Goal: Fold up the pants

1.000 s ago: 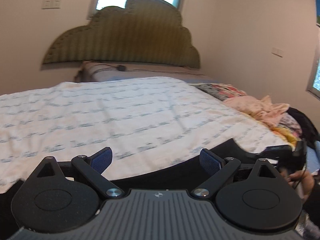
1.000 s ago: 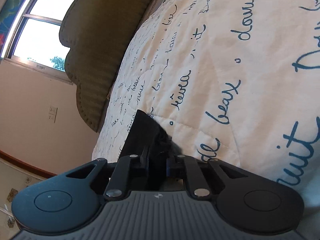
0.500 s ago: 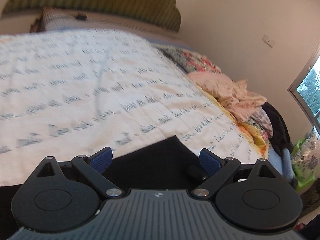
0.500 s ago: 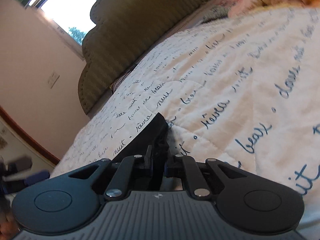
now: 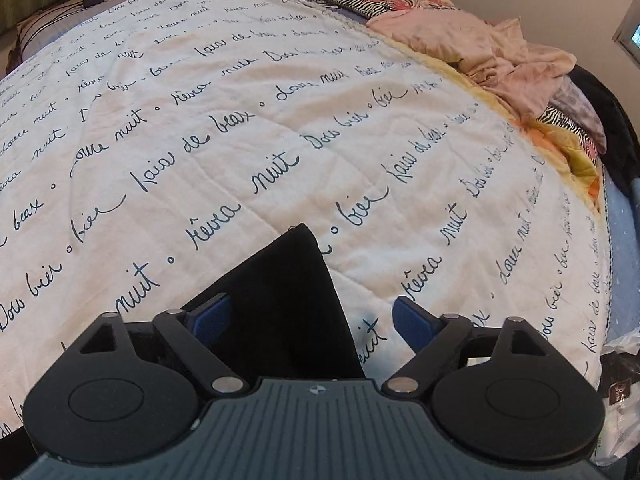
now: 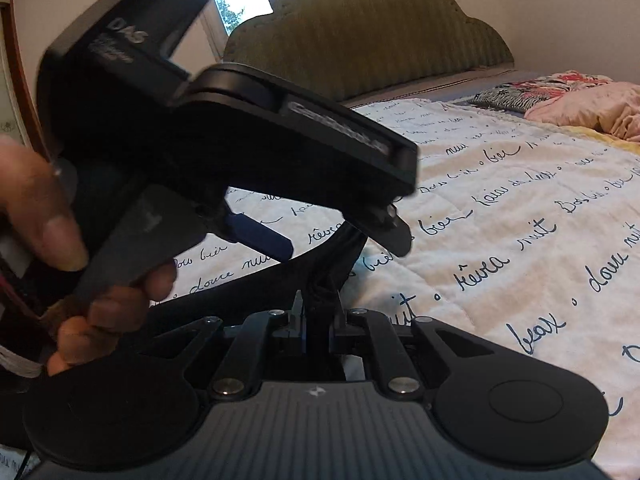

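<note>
Item: black pants [image 5: 280,304], plain dark cloth; I see no seams or pockets.
Left view: a pointed corner of them runs forward between the fingers of my left hand-held gripper [image 5: 312,318], lying flat on the bed's quilt [image 5: 360,128].
Right view: a bunched fold [image 6: 320,280] is pinched in my right hand-held gripper [image 6: 318,328], the cloth rising ahead.
</note>
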`<state>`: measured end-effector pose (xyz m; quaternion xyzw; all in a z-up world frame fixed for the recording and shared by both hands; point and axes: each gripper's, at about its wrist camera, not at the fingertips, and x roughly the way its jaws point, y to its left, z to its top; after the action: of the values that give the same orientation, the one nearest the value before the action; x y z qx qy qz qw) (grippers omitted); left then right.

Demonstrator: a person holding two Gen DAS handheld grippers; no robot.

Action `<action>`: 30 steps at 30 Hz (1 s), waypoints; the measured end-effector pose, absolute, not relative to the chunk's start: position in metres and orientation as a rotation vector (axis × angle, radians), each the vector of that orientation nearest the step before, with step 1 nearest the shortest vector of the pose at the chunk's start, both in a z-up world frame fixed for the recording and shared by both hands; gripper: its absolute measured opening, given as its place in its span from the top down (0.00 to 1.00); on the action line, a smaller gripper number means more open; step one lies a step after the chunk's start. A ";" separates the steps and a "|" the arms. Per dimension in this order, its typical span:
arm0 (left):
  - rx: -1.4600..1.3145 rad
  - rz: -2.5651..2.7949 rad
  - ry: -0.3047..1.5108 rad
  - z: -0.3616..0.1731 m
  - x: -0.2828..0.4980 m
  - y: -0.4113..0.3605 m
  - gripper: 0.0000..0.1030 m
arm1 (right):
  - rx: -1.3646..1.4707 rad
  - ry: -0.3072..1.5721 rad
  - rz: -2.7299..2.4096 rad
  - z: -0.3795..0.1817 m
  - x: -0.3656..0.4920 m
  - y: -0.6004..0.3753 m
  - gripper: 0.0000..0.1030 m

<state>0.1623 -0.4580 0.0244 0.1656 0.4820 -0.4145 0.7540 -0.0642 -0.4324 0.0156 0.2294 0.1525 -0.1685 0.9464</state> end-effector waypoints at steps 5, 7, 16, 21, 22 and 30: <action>0.362 -0.882 1.043 0.018 0.163 -0.452 0.79 | 0.409 0.335 -0.343 0.015 -0.061 -0.428 0.92; 0.314 -0.886 1.042 0.019 0.167 -0.444 0.90 | 0.407 0.341 -0.352 0.014 -0.060 -0.428 0.92; 0.046 -0.949 1.043 0.038 0.182 -0.360 0.95 | 0.509 0.248 -0.325 0.022 -0.101 -0.424 0.78; -0.048 -0.929 1.000 0.054 0.188 -0.266 0.95 | 0.617 0.174 -0.226 0.022 -0.138 -0.422 0.37; -0.067 -0.918 0.999 0.055 0.190 -0.245 0.95 | 0.621 0.169 -0.213 0.024 -0.141 -0.421 0.37; -0.178 -0.683 1.047 0.024 0.212 -0.091 0.95 | 0.626 0.229 -0.069 0.033 -0.116 -0.382 0.37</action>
<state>0.2120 -0.0907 0.0244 -0.0834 0.4896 -0.3195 0.8071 -0.1162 -0.3820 0.0327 0.3071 0.1124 -0.0337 0.9444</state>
